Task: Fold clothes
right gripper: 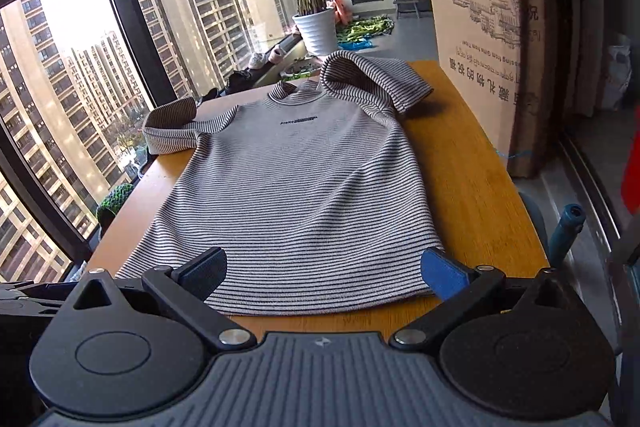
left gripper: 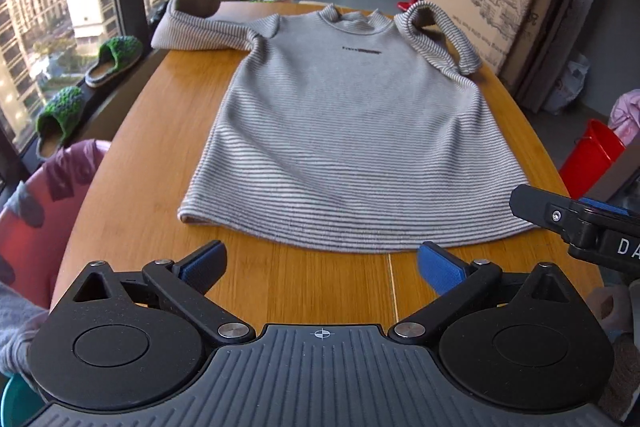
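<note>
A grey striped short-sleeved shirt (left gripper: 348,131) lies flat, front up, on the wooden table (left gripper: 168,99), collar at the far end and hem toward me. Both sleeves are partly lifted and curled. My left gripper (left gripper: 320,267) hovers just short of the hem with its blue pads wide apart and nothing between them. The right gripper (right gripper: 326,271) stands open over the hem's right part of the shirt (right gripper: 288,179), pads clear of the cloth. One black finger of the right gripper (left gripper: 560,215) shows at the right edge of the left wrist view.
A tall cardboard box (right gripper: 492,39) stands against the table's right side. A white pot with a plant (right gripper: 316,27) is beyond the far end. Windows run along the left, with green slippers (left gripper: 116,59) on the sill. A red bucket (left gripper: 592,155) sits on the floor at right.
</note>
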Available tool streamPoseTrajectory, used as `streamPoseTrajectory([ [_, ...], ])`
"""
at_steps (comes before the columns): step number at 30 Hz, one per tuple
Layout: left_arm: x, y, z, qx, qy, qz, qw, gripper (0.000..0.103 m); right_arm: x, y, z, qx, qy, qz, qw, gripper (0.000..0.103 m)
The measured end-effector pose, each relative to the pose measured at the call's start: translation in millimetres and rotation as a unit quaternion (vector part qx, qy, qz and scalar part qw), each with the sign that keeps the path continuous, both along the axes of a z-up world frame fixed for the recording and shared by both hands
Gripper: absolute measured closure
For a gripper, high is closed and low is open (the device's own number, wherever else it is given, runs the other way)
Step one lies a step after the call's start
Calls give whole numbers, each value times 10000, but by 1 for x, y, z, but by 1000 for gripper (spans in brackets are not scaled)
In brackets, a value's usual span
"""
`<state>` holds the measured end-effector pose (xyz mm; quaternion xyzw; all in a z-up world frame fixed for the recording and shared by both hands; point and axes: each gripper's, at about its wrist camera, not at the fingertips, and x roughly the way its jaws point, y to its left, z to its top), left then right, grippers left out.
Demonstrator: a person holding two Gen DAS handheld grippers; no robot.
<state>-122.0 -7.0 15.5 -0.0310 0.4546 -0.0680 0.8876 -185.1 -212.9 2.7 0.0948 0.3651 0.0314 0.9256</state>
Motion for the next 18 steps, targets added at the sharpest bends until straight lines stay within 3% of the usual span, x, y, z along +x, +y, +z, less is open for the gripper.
streamPoseTrajectory([
  [2, -1, 3, -13, -61, 397, 9, 9992, 0, -1, 2, -11, -33, 278, 32, 9996, 0],
  [4, -6, 5, -21, -6, 491, 18, 9988, 0, -4, 3, -21, 79, 502, 124, 9986, 0],
  [18, -11, -3, -10, 107, 158, -44, 9998, 0, -13, -7, -19, 48, 469, -99, 9988, 0],
])
